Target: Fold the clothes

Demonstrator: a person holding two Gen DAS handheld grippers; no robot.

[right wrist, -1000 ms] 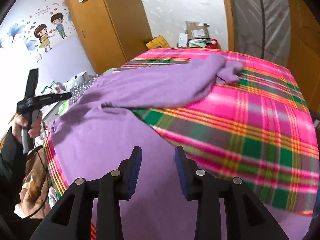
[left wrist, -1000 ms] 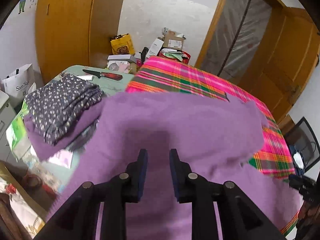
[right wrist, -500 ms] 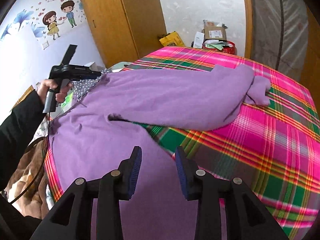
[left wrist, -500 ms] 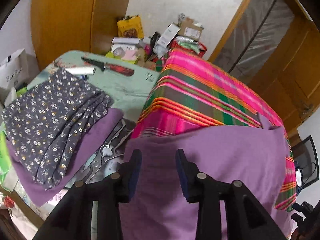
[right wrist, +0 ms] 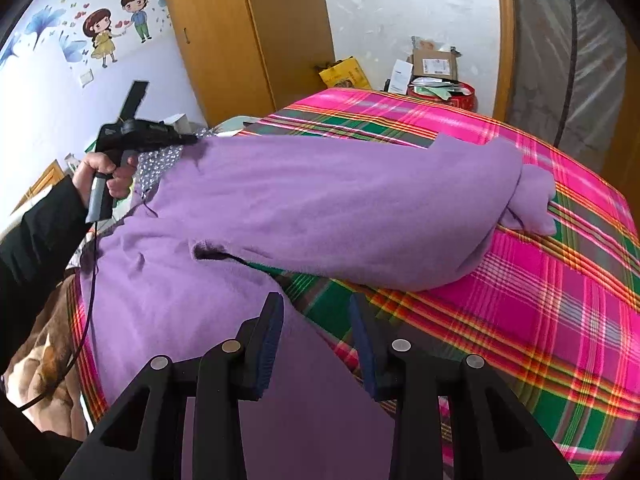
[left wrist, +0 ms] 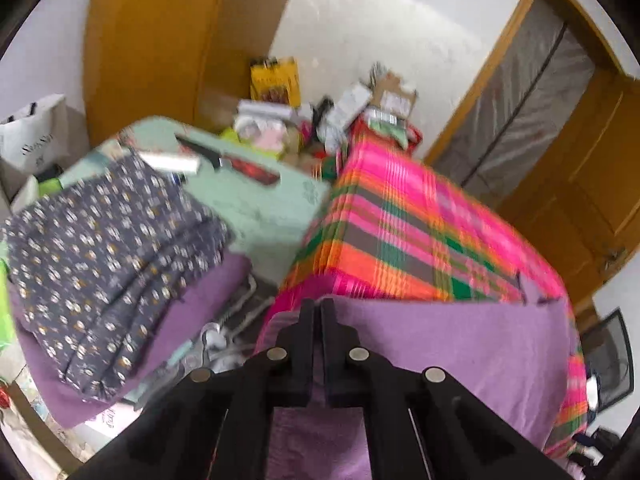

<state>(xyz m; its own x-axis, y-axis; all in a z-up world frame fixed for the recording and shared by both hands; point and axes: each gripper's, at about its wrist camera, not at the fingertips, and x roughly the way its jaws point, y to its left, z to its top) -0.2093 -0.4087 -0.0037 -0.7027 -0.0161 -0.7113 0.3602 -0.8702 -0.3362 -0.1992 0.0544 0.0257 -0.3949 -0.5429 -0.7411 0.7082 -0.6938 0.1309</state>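
A purple garment (right wrist: 320, 208) lies across a plaid-covered tabletop (right wrist: 540, 300). The left tongs (left wrist: 317, 312) appear, through blur, to pinch its edge; the right tongs (right wrist: 316, 316) hover spread above it.

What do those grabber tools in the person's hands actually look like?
Each is black plastic. The right gripper has two flat fingers with dark blue pads and round silver pins on its linkage bars. The left gripper has the same bars and pins. In the right view, the left hand holds a pistol-style handle with a grey grip; a thin dark cable hangs from it. The sleeve is black.
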